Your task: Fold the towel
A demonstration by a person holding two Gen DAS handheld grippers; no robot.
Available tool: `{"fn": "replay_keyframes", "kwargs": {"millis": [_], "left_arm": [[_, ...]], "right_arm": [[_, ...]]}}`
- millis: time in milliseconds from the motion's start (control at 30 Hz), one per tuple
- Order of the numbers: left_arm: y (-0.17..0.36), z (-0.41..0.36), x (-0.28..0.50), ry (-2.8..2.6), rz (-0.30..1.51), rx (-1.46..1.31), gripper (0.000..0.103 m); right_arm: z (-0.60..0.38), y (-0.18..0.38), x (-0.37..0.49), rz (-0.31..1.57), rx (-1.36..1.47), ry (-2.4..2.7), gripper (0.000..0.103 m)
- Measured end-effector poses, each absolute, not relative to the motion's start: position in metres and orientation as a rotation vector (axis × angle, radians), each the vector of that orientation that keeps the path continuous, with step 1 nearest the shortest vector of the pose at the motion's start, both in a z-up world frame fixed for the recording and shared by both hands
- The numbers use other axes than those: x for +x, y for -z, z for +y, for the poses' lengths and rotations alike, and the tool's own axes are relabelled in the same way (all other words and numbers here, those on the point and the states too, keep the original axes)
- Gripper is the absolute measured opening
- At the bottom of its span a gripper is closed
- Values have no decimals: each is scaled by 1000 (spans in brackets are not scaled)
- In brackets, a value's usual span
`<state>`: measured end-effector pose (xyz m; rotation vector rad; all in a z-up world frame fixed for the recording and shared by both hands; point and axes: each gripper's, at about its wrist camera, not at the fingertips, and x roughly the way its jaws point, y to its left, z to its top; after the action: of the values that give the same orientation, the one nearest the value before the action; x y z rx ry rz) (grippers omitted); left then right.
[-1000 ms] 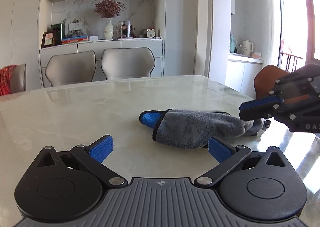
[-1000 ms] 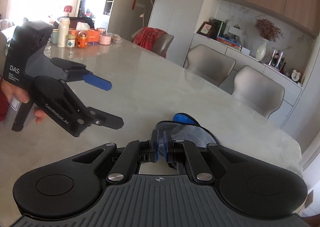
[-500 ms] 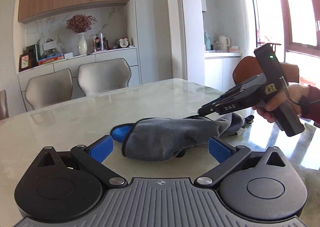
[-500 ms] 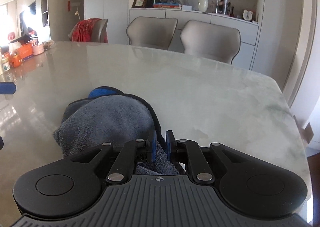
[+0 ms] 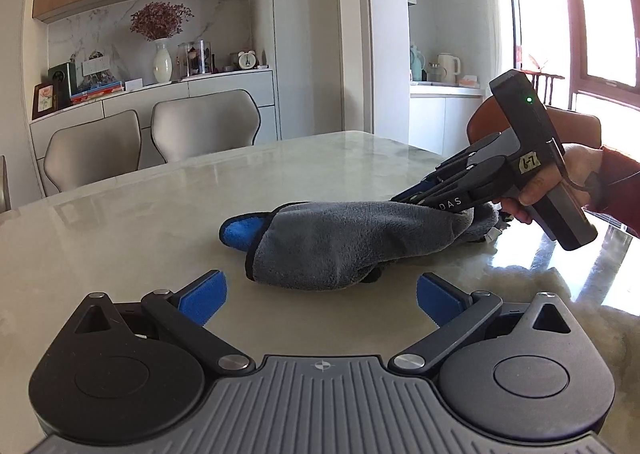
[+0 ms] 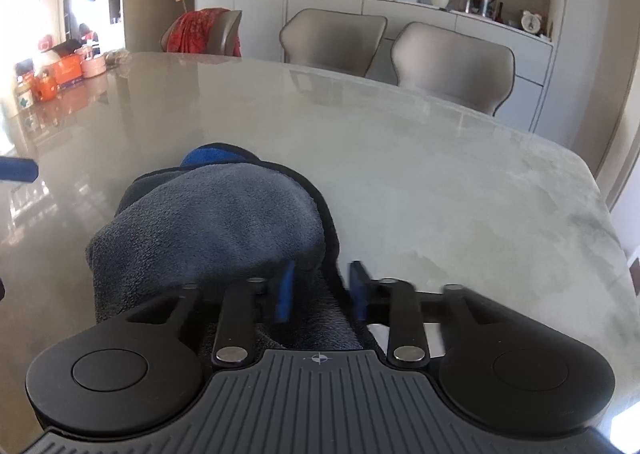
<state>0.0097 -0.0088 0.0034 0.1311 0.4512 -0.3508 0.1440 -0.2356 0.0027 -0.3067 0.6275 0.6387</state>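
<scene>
- Left hand-held gripper point(image 5: 320, 296): the 2 blue-padded fingers are spread wide and hold nothing. It hovers low over the pale, glossy marble counter point(image 5: 120, 222), just short of the near edge of the cloth and not touching it.
- Grey plush towel with black edging and a blue reverse side point(image 5: 352, 242): it lies on the counter as a rumpled, elongated bundle, between the 2 tools. 1 blue flap pokes out at its left end in the left wrist view; the grey face is draped over the rest. No flat layer, straight crease or squared edge is visible.
- Right hand-held gripper point(image 6: 320, 290): its tips are at the right end of the bundle. The 2 blue pads stand partly apart, with a strip of grey cloth between them. Motion blur on the fingers prevents a firm reading of whether the cloth is pinched or loose; the gap suggests little or no clamping force.
- Progress judgement: the fold is at an early stage. The cloth is gathered, not spread.
- Remaining work, as judged: locate 2 corners, spread the cloth flat, bring 1 edge over to the opposite edge, then align and flatten it.
</scene>
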Motion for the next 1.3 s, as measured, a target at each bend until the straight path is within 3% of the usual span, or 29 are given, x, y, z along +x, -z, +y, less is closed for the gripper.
{"fn": "replay_keyframes", "kwargs": {"millis": [400,633,867,1033,1100,1300], "left_arm": [[-20,10,-10,356,398,133,103],[-22,22,-47,357,394,282,103],[-7,9,-84,438,388,490,103],[-5,-11,-90,496,374,490,102],[-2,-19,-89,512,376,513,94],[3,-15,-83,516,417,516,94]], "right_arm": [[-210,-71,25,424,-428,-923,9],[-195,-71,-41,418,-501,-1073,9],[-199,-64,-64,445,-504,-1087,9],[-212,-81,-61,409,-384,-1062,9],[-214,-84,-59,405,-376,-1050,9],[-217,-66,-62,470,-427,-957,16]]}}
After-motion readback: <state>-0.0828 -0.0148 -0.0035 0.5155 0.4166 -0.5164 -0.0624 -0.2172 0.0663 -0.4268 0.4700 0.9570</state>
